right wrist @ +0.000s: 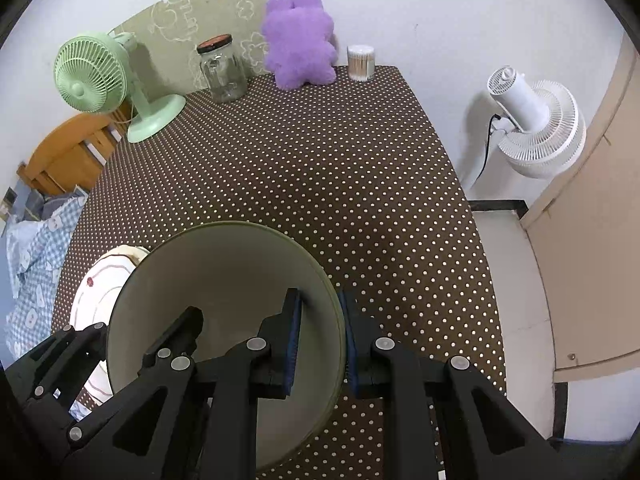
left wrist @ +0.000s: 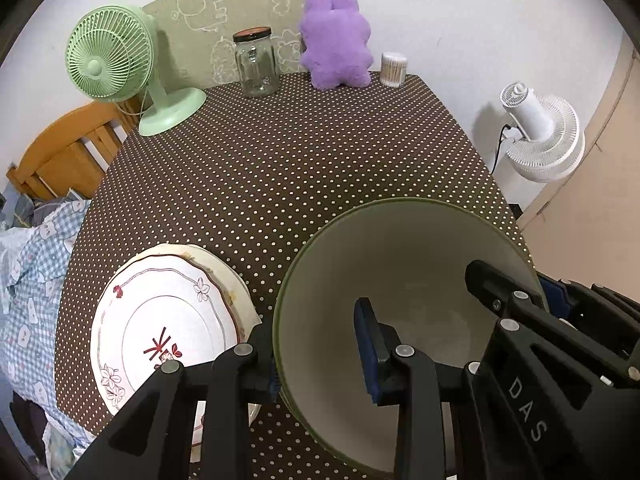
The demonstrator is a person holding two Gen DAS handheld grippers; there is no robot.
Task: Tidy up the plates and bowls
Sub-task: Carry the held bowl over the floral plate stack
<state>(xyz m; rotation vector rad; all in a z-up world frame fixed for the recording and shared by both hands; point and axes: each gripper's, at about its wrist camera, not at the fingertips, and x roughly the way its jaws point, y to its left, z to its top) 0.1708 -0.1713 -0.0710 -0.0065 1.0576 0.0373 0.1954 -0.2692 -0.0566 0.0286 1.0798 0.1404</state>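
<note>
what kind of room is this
Likely a lived-in home room, not a lab: a polka-dot tablecloth under a green desk fan, a purple plush toy and a wooden chair.

A table draped in a brown cloth with white polka dots stands against a plain white wall. A green sheet with pale cartoon drawings is stuck to that wall behind the table's far edge. To the left sits an orange wooden chair, with a blue checked cloth heaped in front of it. On the right, a white fan hangs plugged in by a black cord, next to a beige door. The floor beside the table is pale, with a dark strip at the foot of the wall. Light is soft and even.
</note>
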